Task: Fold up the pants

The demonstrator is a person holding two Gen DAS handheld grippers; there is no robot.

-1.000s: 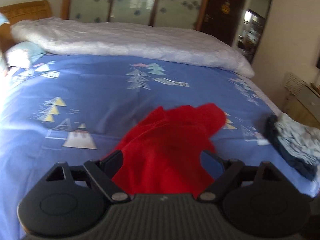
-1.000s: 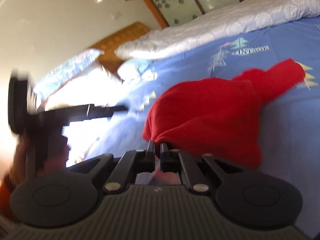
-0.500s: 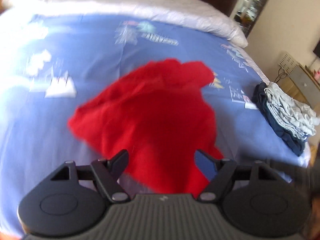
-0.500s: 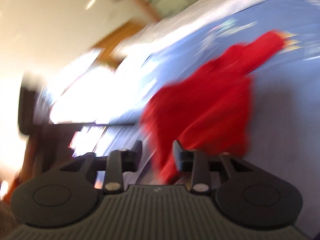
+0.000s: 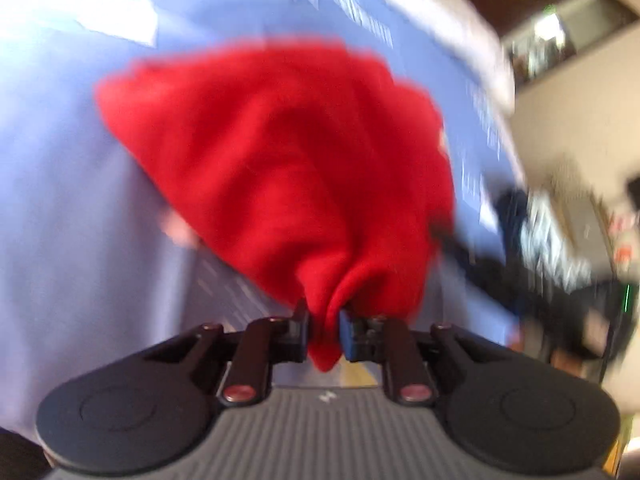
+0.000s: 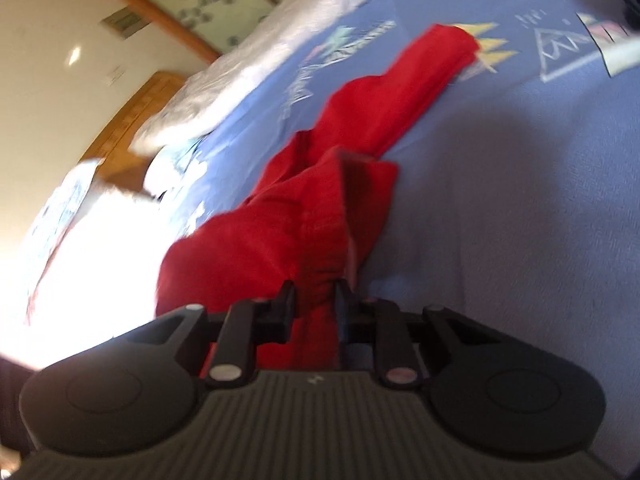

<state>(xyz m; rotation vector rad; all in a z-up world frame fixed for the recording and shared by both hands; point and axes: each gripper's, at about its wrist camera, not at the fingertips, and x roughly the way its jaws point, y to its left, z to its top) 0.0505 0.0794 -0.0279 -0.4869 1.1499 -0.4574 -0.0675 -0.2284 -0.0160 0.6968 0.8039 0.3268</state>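
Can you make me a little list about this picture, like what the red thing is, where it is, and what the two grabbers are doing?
red thing: red pants, bunched up, not folded yet
where: on the blue bedsheet with printed shapes
left gripper: jaws closing, a pinch of red cloth between them
right gripper: jaws closing, red cloth between them too
far end: one narrow red part stretches away across the sheet
also on the bed: white quilt along the far edge
picture quality: left view is blurry

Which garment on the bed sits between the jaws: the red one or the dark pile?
The red pants. Both grippers' closing jaws pinch their fabric, while the dark folded pile lies untouched at the bed's edge.
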